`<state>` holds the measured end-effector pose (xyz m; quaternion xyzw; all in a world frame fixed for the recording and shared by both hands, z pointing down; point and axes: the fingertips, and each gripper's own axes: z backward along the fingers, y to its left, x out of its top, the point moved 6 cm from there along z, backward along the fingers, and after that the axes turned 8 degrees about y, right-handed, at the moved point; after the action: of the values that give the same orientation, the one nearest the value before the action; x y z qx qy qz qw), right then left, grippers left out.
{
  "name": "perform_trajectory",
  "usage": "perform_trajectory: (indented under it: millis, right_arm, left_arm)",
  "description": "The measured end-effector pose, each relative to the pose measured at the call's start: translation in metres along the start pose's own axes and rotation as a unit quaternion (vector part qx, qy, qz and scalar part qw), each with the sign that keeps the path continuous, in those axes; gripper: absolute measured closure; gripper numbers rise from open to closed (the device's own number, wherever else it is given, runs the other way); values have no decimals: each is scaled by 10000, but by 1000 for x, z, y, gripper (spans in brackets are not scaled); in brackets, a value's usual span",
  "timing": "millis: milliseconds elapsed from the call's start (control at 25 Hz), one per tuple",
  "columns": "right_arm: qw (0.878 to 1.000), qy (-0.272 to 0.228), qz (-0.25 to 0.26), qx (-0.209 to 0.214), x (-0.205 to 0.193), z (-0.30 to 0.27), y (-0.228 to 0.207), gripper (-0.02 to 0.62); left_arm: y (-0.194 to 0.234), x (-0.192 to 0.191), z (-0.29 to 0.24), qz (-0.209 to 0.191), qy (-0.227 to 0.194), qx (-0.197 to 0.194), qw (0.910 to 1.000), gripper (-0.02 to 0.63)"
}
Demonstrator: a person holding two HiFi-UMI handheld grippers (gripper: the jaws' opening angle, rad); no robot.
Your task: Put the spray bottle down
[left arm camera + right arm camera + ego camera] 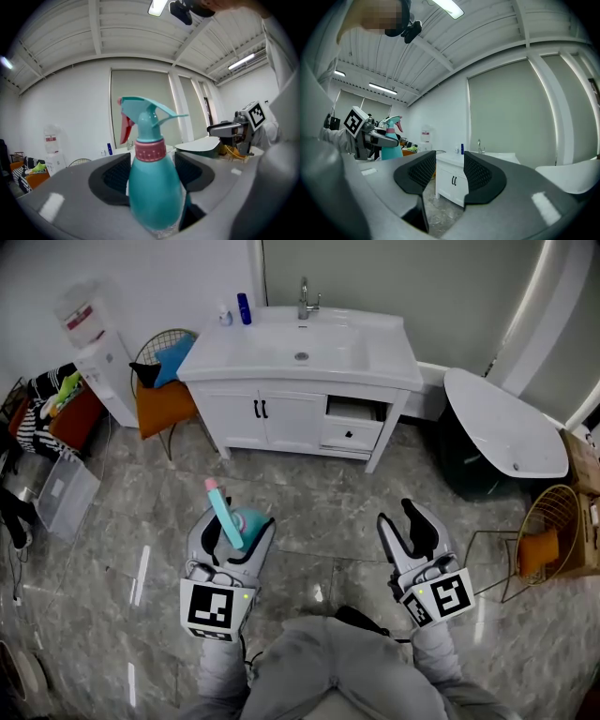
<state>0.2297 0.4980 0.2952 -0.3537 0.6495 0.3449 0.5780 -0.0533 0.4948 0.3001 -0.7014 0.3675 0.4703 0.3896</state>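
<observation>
Between the jaws of the left gripper (232, 532) stands the spray bottle (154, 187), clamped at its rounded teal body. Its pink collar, teal head and red trigger rise clear above the jaw pads, and in the left gripper view it is upright. The right gripper (401, 523), held level beside the left and well apart from it, has its jaws apart with nothing between them; past them the right gripper view shows the cabinet front. Both grippers are held in the air over the grey marbled floor (319, 498). Further out stands a white vanity cabinet (281, 418) with a sink (302, 345), a tap (306, 298) and a small blue bottle (244, 307) on its top. A bathtub (506, 423) lies to its right, a wire chair (164, 395) with an orange cushion to its left.
</observation>
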Motion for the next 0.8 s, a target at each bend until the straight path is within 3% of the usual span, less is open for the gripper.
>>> perform_trajectory:
  millis: [320, 800]
  right_arm:
    - [9999, 60, 71, -41, 4, -22, -1, 411]
    - [9998, 40, 108, 164, 7, -98, -43, 411]
  left_arm:
    - [15, 2, -17, 26, -39, -134, 9999, 259]
    - [48, 6, -85, 115, 2, 63, 9999, 259]
